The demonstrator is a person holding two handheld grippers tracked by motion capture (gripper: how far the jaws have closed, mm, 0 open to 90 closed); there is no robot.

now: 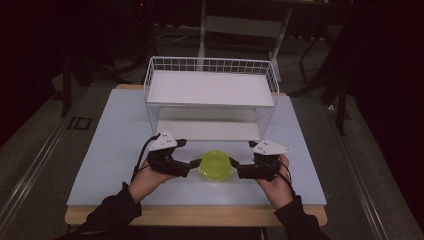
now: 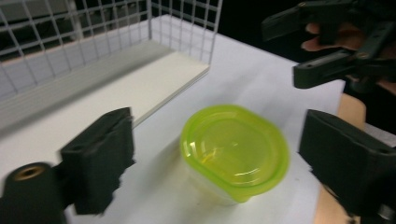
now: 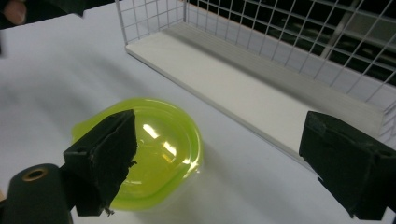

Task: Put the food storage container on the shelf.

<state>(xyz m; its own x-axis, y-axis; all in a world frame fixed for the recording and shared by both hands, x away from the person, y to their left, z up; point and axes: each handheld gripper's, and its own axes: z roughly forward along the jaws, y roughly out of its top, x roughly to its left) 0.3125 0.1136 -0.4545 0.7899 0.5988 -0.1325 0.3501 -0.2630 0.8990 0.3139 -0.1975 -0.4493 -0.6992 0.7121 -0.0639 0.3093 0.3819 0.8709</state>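
The desk (image 1: 115, 150) carried a white wire rack (image 1: 210, 95) along its far side, its 2 shelves bare. Near of the rack, about midway across, sat the green lidded container (image 1: 215, 165), upright on the desk surface and apart from the rack's lower shelf.

I had 1 tool on each side of it. The left tool (image 1: 196, 162) lay just left of the container, its tips pointing right at the rim; the right tool (image 1: 233, 165) lay just right of it, tips pointing left. So the container sat between the 2 tools on a left-right line, both close enough that I could not tell from the high view whether either tip touched the lid.

In the left gripper view the jaws stood spread, the container (image 2: 235, 149) low between them and a little toward the right jaw, with no pad pressing it. In the right gripper view the jaws were also spread wide, and the container (image 3: 144, 149) lay toward the left jaw, partly behind it, again not pinched.

The lid looked rounded rather than long, so I judged no axis favoured either side. Both hands seemed about equally near; the left tool was better centred on it, the right would need shifting toward the container before closing.
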